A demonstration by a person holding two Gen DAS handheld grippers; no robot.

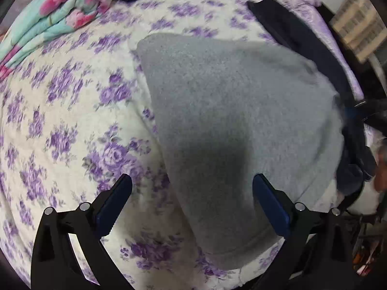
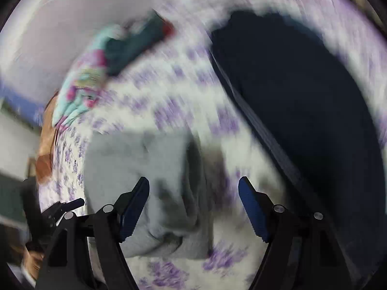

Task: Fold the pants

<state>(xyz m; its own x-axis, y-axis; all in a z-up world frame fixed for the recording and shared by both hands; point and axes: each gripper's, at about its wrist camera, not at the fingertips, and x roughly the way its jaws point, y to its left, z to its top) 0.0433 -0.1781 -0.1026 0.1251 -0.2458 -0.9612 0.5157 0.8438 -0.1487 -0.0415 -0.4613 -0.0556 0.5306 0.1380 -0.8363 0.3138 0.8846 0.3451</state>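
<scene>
Left wrist view shows the grey pants (image 1: 232, 125) lying flat in a folded slab on the bed (image 1: 60, 120), whose sheet is white with purple flowers. Over their near edge hang the left tongs (image 1: 192, 183), spread wide and grasping nothing; the blurred right view shows the right tongs (image 2: 193, 186) likewise released above the cloth. Dark clothes (image 1: 297, 46) lie just beside, a flowered quilt (image 1: 63, 17) farther off.

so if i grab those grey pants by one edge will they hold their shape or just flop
Probably flop: the grey pants lie soft and rounded on the floral bedspread, with slack creases in the right wrist view. The fuzzy, fleece-like surface suggests they'd grip the pads rather than slip. They look light for their size.
</scene>
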